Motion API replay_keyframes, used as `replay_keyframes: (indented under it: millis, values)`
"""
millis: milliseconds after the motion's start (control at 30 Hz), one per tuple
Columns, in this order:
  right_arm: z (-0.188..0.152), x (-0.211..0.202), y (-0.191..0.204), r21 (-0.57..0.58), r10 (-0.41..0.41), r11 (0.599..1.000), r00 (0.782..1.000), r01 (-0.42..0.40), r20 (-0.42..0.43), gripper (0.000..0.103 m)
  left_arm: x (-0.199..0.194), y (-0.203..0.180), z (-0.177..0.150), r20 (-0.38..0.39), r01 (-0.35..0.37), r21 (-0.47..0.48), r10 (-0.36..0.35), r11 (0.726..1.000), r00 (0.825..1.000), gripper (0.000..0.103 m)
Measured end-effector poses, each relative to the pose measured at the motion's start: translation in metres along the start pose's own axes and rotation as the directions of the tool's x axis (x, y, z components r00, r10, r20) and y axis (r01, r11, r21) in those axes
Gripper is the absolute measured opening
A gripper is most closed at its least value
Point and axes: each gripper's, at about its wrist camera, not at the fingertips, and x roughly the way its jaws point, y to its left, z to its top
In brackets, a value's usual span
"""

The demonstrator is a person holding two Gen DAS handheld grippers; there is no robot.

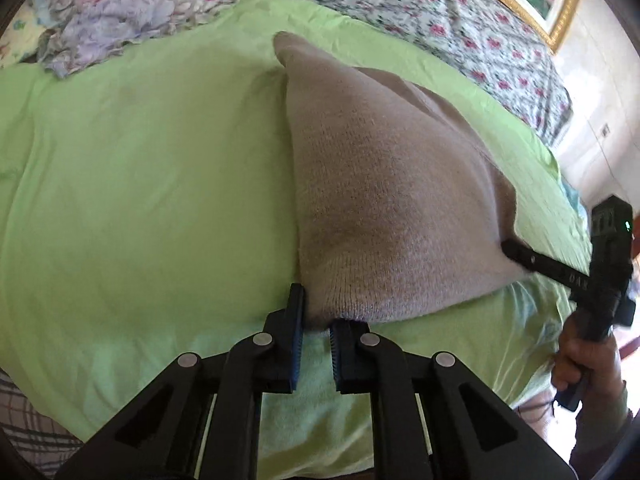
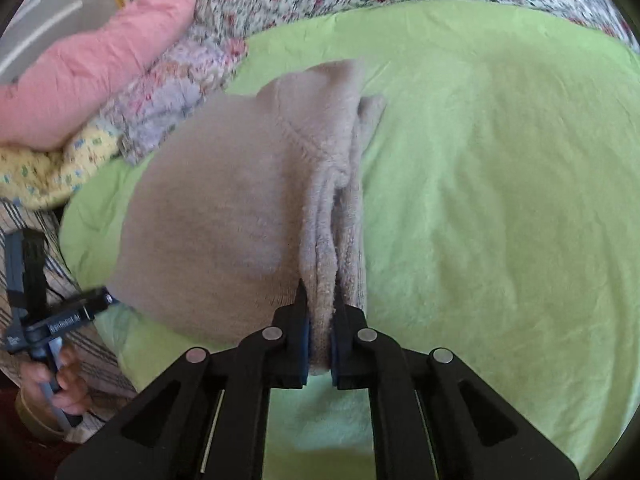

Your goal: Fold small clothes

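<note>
Right now the beige knit garment (image 1: 384,184) is stretched between your two grippers, lifted off the green sheet (image 1: 140,184) along its near edge while its far end trails down onto the bed. It is a soft, fuzzy piece with a ribbed hem; in the right wrist view (image 2: 224,208) a stitched seam runs across it, and its right side bunches into several vertical folds.

Your left gripper (image 1: 316,320) has the near left corner of the hem between its jaws, clenched on the fabric, with a narrow gap showing between the blue pads lower down. Your right gripper (image 2: 320,320) is clamped on the bunched folds at the other end, the cloth pinched thick between the jaws. Each gripper shows in the other's camera: the right one at the garment's far right corner (image 1: 520,254), with your right hand (image 1: 580,364) around its handle, and the left one at the lower left corner (image 2: 100,298), held by your left hand (image 2: 66,384).

The green sheet covers most of the bed under the garment. Beyond it lies a floral bedspread (image 1: 440,12), and a pile of patterned cloth (image 1: 100,16) sits at the sheet's far left corner. A pink pillow (image 2: 100,56) rests beside that pile in the right wrist view. A gold picture frame (image 1: 532,12) hangs on the wall behind the bed.
</note>
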Motion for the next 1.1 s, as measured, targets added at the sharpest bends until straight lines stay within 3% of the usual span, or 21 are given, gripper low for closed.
replay_keyframes:
  millis: [67,200,367,433,500,567,700,733,767,833,967,1100]
  values:
    - [0.001,-0.005,-0.006,0.022,0.019,1.0,1.0,-0.019,-0.001,0.007,-0.004,-0.001,-0.001,-0.013,0.014,0.022,-0.014,1.0,1.0,0.012]
    - [0.002,-0.022,-0.008,0.041,-0.02,0.999,1.0,0.02,-0.001,0.011,-0.022,0.002,-0.005,-0.037,0.072,0.052,-0.07,0.996,0.997,0.012]
    - [0.014,-0.055,-0.001,0.064,-0.114,0.992,0.991,0.11,0.071,0.019,-0.055,-0.004,0.022,0.04,0.144,0.094,-0.149,0.985,0.988,0.012]
    - [0.027,-0.065,0.013,0.046,-0.079,0.996,0.988,0.073,0.132,0.019,-0.06,-0.012,0.042,0.081,0.181,0.099,-0.19,0.978,0.979,0.014]
    - [0.041,-0.059,0.034,-0.021,-0.025,0.999,0.99,0.028,0.142,0.019,-0.052,-0.023,0.063,0.096,0.219,0.114,-0.231,0.969,0.968,0.016]
    - [0.049,-0.041,0.047,-0.059,-0.002,0.998,0.994,0.008,0.109,0.019,-0.037,-0.032,0.081,0.106,0.215,0.132,-0.23,0.968,0.967,0.016]
    - [0.06,0.005,0.041,-0.033,-0.014,0.999,0.999,0.015,0.033,0.019,0.006,-0.034,0.108,0.05,0.204,0.116,-0.211,0.972,0.976,0.015]
    - [0.06,0.014,0.037,-0.032,-0.032,0.999,0.999,0.033,0.018,0.019,0.019,-0.033,0.109,0.026,0.183,0.117,-0.187,0.976,0.982,0.011]
    - [0.059,0.023,0.033,-0.035,-0.063,0.997,0.998,0.063,-0.006,0.015,0.032,-0.03,0.108,-0.006,0.166,0.107,-0.166,0.98,0.986,0.004]
    - [0.056,0.037,0.019,-0.022,-0.078,0.997,0.996,0.077,-0.045,0.009,0.043,-0.024,0.103,-0.008,0.19,0.084,-0.19,0.978,0.982,0.004]
    - [0.058,0.04,0.002,0.013,-0.042,0.999,0.998,0.042,-0.036,0.001,0.046,-0.026,0.102,-0.008,0.177,0.099,-0.177,0.979,0.984,0.004]
    - [0.056,0.028,0.005,0.027,-0.016,1.0,1.0,0.016,-0.011,0.001,0.029,-0.033,0.095,0.02,0.151,0.124,-0.154,0.981,0.988,0.004]
